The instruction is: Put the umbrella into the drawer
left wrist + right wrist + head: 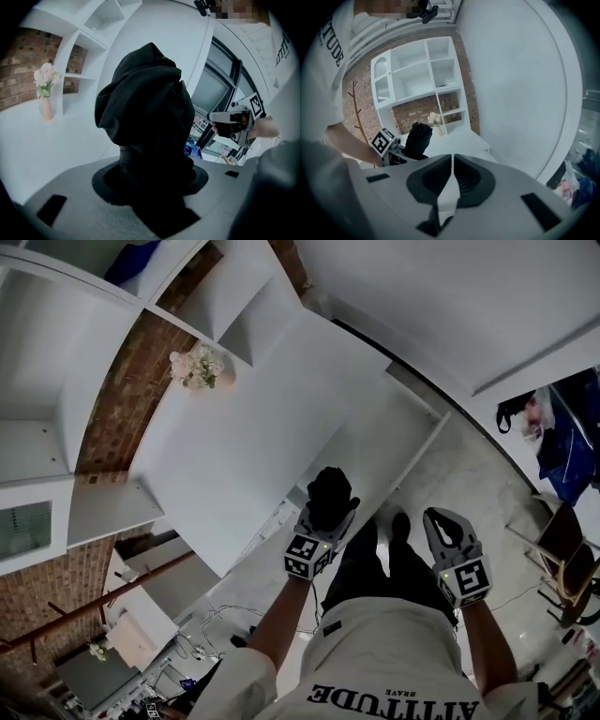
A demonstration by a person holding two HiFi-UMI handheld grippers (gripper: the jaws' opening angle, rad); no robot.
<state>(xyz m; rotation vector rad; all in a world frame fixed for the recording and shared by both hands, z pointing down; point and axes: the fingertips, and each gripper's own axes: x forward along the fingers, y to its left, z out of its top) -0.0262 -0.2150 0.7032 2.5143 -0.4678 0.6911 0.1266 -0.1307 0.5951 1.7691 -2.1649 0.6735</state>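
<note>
White shelves [56, 352] on brick fill the upper left. A vase [46, 108] of pale flowers stands on the white table [234, 446]. At lower centre, the left gripper [328, 514] clamps a bunched, black, folded umbrella [330, 488]. At lower right, the right gripper [443, 521] is closed and empty.

The white surface [234, 446] lies broad and bare, so a gripper could pass over most of it. Only the flower vase [197, 367] stands on it, at the far left corner. Beyond that, the shelf unit [37, 381] and brick wall [122, 390] close off the left side. The black umbrella [330, 491], clamped in the left gripper [328, 518], bulks over the surface's near right edge. The right gripper [442, 521], jaws together, hangs over open floor [469, 465]. A chair [567, 563] and blue bags [572, 451] stand well apart at the right.
</note>
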